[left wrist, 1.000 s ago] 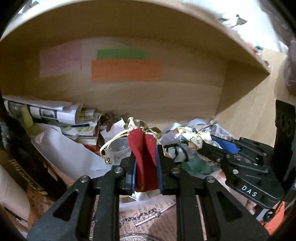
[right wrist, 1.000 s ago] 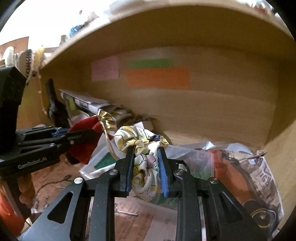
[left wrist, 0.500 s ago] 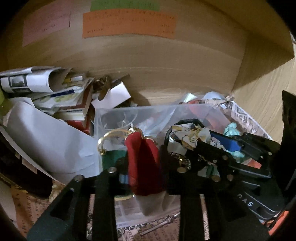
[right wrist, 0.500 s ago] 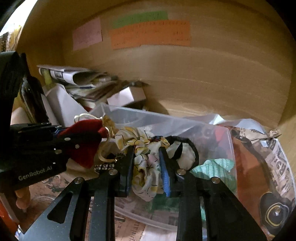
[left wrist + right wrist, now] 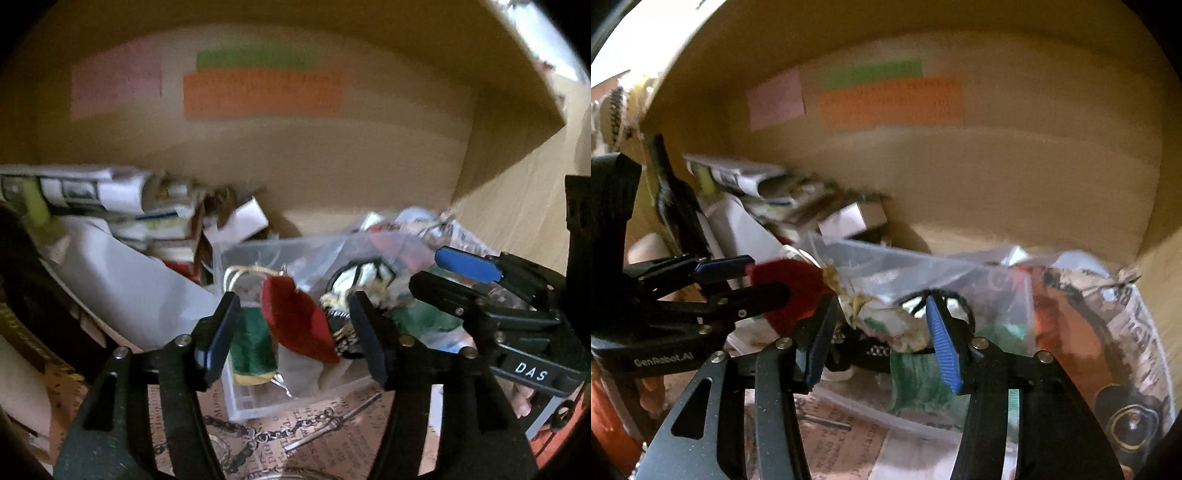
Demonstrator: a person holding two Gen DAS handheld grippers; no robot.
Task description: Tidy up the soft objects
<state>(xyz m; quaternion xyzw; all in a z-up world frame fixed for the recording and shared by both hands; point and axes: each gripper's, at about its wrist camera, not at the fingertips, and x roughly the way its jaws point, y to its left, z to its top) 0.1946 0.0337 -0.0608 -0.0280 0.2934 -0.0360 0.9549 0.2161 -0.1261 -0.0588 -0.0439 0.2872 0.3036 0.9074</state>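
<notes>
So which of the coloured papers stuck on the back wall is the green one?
The green paper is the thin strip on top, right above the wider orange paper. The pink paper sits apart to their left.

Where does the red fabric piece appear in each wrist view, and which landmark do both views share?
Left wrist: red fabric piece lies lower centre, between the open left gripper fingers, over the clear plastic box.
Right wrist: it sits at middle left, beside the left gripper.
Shared landmark: orange paper label on the back wall.

"DAS" marks the right gripper (image 5: 467,275); "GenRobot.AI" marks the left gripper (image 5: 746,278).
</notes>
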